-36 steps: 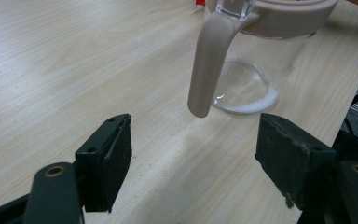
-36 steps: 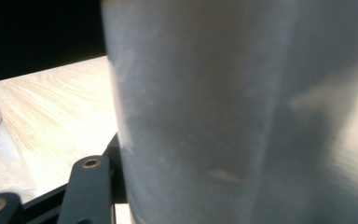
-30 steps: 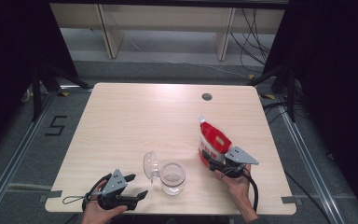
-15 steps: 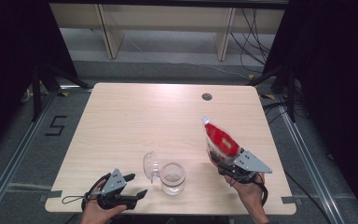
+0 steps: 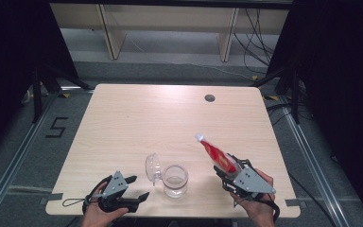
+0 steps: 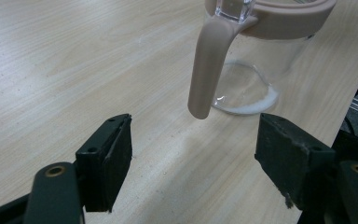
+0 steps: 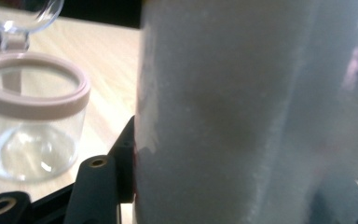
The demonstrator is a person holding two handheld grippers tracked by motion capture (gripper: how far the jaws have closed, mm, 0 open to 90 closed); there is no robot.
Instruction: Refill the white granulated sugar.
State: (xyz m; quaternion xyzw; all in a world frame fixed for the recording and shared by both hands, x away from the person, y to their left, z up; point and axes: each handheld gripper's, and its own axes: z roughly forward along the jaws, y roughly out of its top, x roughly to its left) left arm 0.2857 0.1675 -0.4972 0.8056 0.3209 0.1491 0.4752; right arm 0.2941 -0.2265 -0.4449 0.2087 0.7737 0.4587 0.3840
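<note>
Table [image 5: 137,118]: pale wood grain, light beige, one dark round spot near far edge; jar [image 5: 175,180]: clear glass, dusty-pink rim band and pink handle; jar lid [image 5: 151,167]: transparent; packet [image 5: 216,154]: red with white tip, frosted white up close; left gripper [image 5: 137,187] and right gripper [image 5: 220,171]: black jaws, grey top plates; floor [image 5: 56,127]: grey, black "5" marked.

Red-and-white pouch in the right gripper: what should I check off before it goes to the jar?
1. Right gripper shut on the pouch: ok.
2. Glass jar upright on the table: ok.
3. Jar lid swung open, mouth clear: ok.
4. Left gripper open, holding nothing, beside the jar: ok.
5. Pouch top opened for pouring: cannot tell.
6. Pouch over the jar mouth: not ok, off to its side.
</note>
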